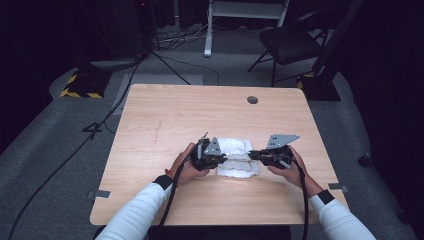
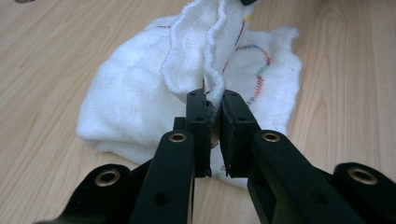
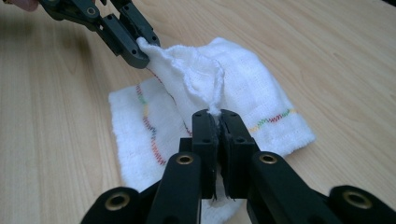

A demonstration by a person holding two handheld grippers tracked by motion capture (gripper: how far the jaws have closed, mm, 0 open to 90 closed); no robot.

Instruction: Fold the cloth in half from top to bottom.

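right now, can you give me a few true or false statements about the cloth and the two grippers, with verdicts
1. The left gripper is shut on an edge of the white cloth. True.
2. The right gripper is open and apart from the cloth. False: it is shut on a raised fold of the cloth.
3. The cloth has coloured stitching along its borders. True.
4. The cloth lies fully flat on the wooden table. False: its middle is lifted between the two grippers, while the rest rests on the table.
5. The cloth is plain blue. False: it is white.
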